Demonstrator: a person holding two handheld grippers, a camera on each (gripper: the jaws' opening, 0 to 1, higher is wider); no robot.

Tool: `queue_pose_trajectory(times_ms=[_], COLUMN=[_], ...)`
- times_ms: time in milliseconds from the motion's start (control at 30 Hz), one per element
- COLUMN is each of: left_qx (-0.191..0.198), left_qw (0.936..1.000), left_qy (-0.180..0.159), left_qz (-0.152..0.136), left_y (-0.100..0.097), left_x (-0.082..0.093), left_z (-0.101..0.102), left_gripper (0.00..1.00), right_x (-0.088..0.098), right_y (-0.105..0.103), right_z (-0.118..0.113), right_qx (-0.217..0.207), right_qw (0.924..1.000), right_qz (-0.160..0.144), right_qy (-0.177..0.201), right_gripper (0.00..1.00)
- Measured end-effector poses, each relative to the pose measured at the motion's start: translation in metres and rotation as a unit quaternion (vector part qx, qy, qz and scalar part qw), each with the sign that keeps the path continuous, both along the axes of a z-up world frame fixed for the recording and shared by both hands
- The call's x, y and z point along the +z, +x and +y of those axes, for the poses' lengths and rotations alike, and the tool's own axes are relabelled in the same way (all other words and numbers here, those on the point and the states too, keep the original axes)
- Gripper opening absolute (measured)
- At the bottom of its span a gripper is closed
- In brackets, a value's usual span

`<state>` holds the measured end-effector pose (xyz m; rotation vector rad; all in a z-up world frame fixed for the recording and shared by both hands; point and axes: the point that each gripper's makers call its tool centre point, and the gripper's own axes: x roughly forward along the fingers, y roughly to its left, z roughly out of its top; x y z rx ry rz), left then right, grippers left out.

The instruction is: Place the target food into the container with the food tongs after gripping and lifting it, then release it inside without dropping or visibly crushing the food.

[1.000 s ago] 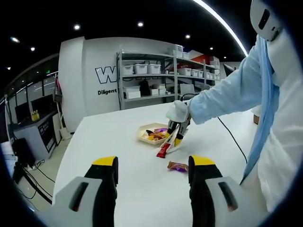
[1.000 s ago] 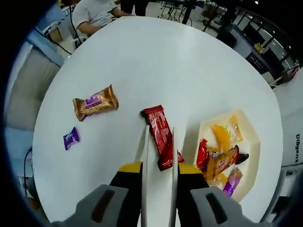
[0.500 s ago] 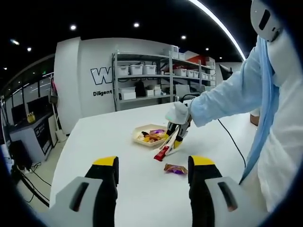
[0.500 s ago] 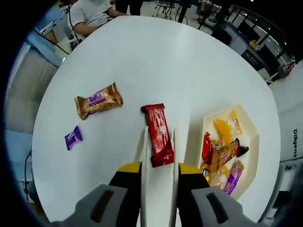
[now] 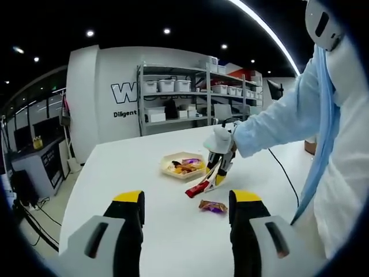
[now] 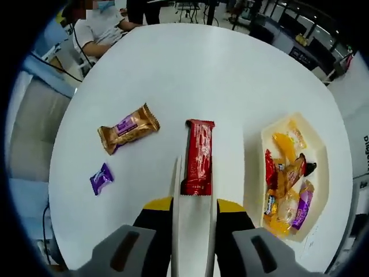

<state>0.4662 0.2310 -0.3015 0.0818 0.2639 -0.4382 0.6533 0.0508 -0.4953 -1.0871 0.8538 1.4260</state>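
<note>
The white food tongs [image 6: 194, 231] stick out from my right gripper [image 6: 194, 205], which is shut on them. Their tips hold the near end of a red snack bar [image 6: 199, 156], which points straight ahead over the white table [image 6: 190, 69]. The cream container [image 6: 271, 124], holding several wrapped snacks, lies to the right of the bar. In the left gripper view, the right gripper [image 5: 221, 163] holds the red bar [image 5: 198, 188] low beside the container [image 5: 183, 164]. My left gripper [image 5: 187, 199] hangs open and bare, well short of them.
A brown-wrapped snack [image 6: 128, 128] and a small purple candy [image 6: 101, 178] lie on the table left of the tongs; the brown snack [image 5: 212, 206] sits in front of the red bar. A person [image 6: 98, 23] sits at the far table edge. Shelves [image 5: 184, 95] stand behind.
The red bar has swung from slanting toward the container to lying straight in line with the tongs. The right gripper has drawn slightly away from the container with it.
</note>
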Motion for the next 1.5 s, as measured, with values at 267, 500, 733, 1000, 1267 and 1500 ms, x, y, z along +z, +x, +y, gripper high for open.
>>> queue_pose_trajectory(times_ms=[267,500,733,1000,1267,1500], left_qx=[-0.009,-0.017,-0.026,-0.037,-0.046,-0.045], left_qw=[1.0000,0.9999,0.9997,0.9993,0.9989,0.9989], left_qy=[0.000,0.000,-0.003,-0.005,-0.007,-0.007], left_qz=[0.001,0.000,-0.002,-0.004,-0.005,-0.004], left_y=[0.001,0.002,0.005,0.009,0.013,0.013], left_x=[-0.001,-0.001,-0.003,-0.004,-0.004,-0.005], left_z=[-0.004,-0.007,-0.010,-0.012,-0.012,-0.010], left_gripper=[0.57,0.57,0.57,0.57,0.57,0.57], right_x=[-0.005,-0.005,-0.001,0.010,0.030,0.052], right_y=[-0.003,-0.010,-0.013,-0.015,0.004,0.036], right_z=[-0.005,-0.007,-0.012,-0.015,-0.017,-0.020], right_qx=[-0.076,-0.131,-0.156,-0.168,-0.199,-0.232], right_qw=[0.9967,0.9901,0.9855,0.9826,0.9743,0.9640], right_qz=[0.013,0.009,0.015,0.009,0.002,-0.016], right_qy=[0.027,0.048,0.066,0.079,0.105,0.128], right_gripper=[0.16,0.15,0.15,0.15,0.15,0.15])
